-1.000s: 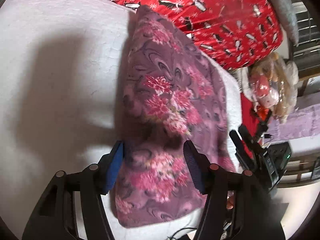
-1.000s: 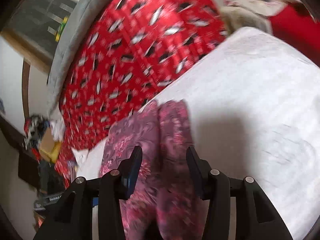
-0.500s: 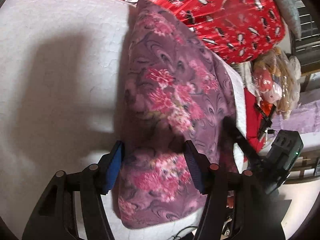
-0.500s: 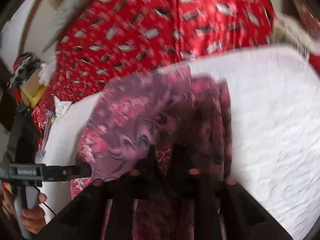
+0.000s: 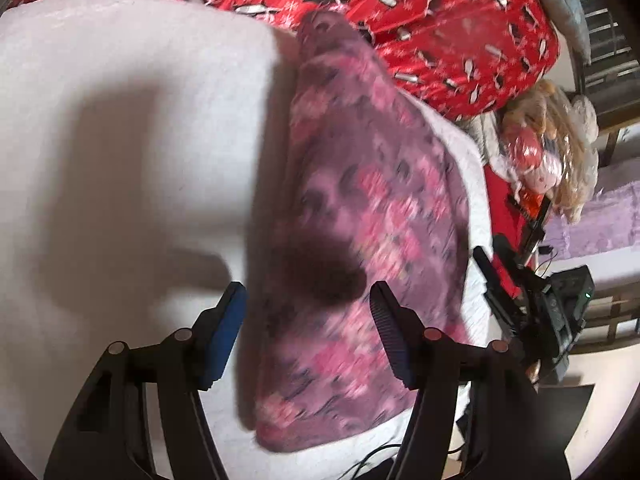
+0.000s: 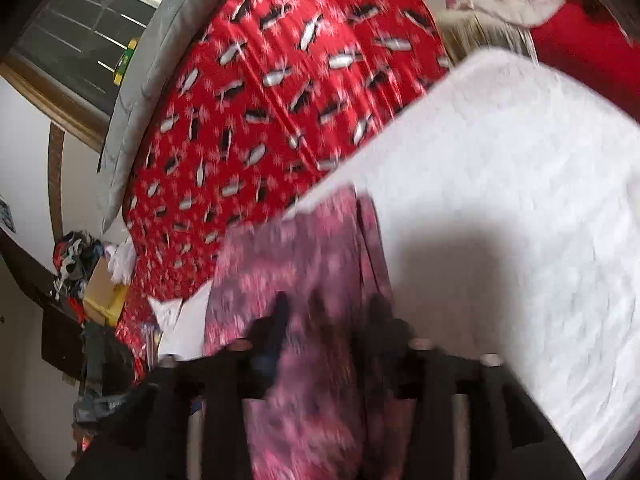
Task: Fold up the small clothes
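A small purple garment with pink flowers (image 5: 360, 216) lies folded lengthwise on the white padded surface (image 5: 120, 160). My left gripper (image 5: 306, 312) is open above its near end, one finger on each side, holding nothing. In the right wrist view the garment (image 6: 304, 264) runs away from my right gripper (image 6: 328, 312), which is open over it; this view is blurred. The right gripper also shows in the left wrist view (image 5: 532, 304) past the garment's right edge.
A red blanket with a penguin print (image 5: 420, 12) lies along the far edge of the white surface (image 6: 500, 200). Plastic-wrapped toys (image 5: 548, 152) and a purple cloth (image 5: 600, 220) lie at the right. A window (image 6: 80, 32) and cluttered shelf (image 6: 88, 272) are at the left.
The right gripper swung over the garment and back, and the views are blurred with motion. The garment's right side has shifted. The left gripper stays open above the near end.
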`<state>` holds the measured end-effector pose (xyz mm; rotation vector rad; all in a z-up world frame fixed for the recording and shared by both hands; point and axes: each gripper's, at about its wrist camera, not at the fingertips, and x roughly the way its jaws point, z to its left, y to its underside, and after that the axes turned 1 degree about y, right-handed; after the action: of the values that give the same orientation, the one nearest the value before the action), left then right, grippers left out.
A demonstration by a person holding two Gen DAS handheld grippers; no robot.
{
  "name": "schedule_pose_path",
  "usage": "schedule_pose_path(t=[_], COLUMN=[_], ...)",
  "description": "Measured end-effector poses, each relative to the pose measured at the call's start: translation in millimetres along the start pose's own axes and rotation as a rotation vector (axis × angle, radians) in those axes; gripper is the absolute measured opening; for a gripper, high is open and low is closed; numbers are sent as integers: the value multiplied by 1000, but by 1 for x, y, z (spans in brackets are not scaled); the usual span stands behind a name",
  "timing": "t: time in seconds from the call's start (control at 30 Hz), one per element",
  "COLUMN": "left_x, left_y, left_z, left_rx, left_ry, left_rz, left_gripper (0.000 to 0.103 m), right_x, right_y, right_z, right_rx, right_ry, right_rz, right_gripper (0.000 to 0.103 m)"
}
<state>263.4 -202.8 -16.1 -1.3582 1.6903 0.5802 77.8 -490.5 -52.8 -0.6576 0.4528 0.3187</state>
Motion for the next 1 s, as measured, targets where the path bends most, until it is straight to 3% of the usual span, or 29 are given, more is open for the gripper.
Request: schedule_pose_path(t=[0.1, 0.13, 0.17, 0.2, 0.27, 0.33, 0.4, 0.43, 0.5, 0.6, 0.67, 0.73, 0.8, 0.83, 0.9, 0.93, 1.0], left_x=[9, 11, 12, 12, 15, 27, 41, 37, 24, 0, -9, -4, 13, 19, 20, 22, 16], left_y=[-19, -25, -32, -38, -48, -56, -61, -60, -51, -18, 7, 26, 42, 49, 65, 69, 73], left_z=[-11, -15, -17, -19, -17, -8, -2, -4, -10, -11, -11, -11, -6, -5, -15, -23, -32], left_rx=[-2, 2, 8, 10, 4, -5, -27, -17, 47, 105, 125, 113, 111, 111, 193, 222, 233], left_ry=[-24, -31, -41, -51, -74, -135, -138, -134, -123, -53, -15, -3, -69, -93, -156, -211, -236], left_rz=[4, -2, -14, -35, -77, -82, -54, -62, -61, -64, -71, -61, -22, -20, -74, -59, -41], left_gripper=[63, 63, 63, 63, 63, 66, 68, 68, 68, 68, 68, 68, 68, 68, 68, 68, 68], right_x=[32, 41, 52, 55, 46, 48, 75, 83, 66, 32, 12, 0, 0, -1, -14, -15, -11], right_y=[-16, -19, -22, -25, -31, -35, -30, -27, -31, -20, -6, 16, 31, 38, 44, 49, 51], right_z=[8, 9, 9, 13, 18, 8, -10, -15, -11, 4, 9, 8, 5, 3, 1, -6, -12], right_rx=[-21, -34, -56, -85, -120, -65, -36, -31, -38, -110, -166, -220, -258, -272, -254, -229, -195], right_ry=[70, 90, 98, 94, 35, 24, 110, 107, 75, 8, -19, 34, 77, 92, 48, 75, 117], right_rz=[64, 89, 130, 135, 43, -5, 104, 139, 97, 103, 129, 141, 189, 208, 142, 132, 175], right_gripper=[53, 49, 16, 5, 4, 4, 4, 3, 13, 19, 46, 50, 41, 12, 12, 12, 15])
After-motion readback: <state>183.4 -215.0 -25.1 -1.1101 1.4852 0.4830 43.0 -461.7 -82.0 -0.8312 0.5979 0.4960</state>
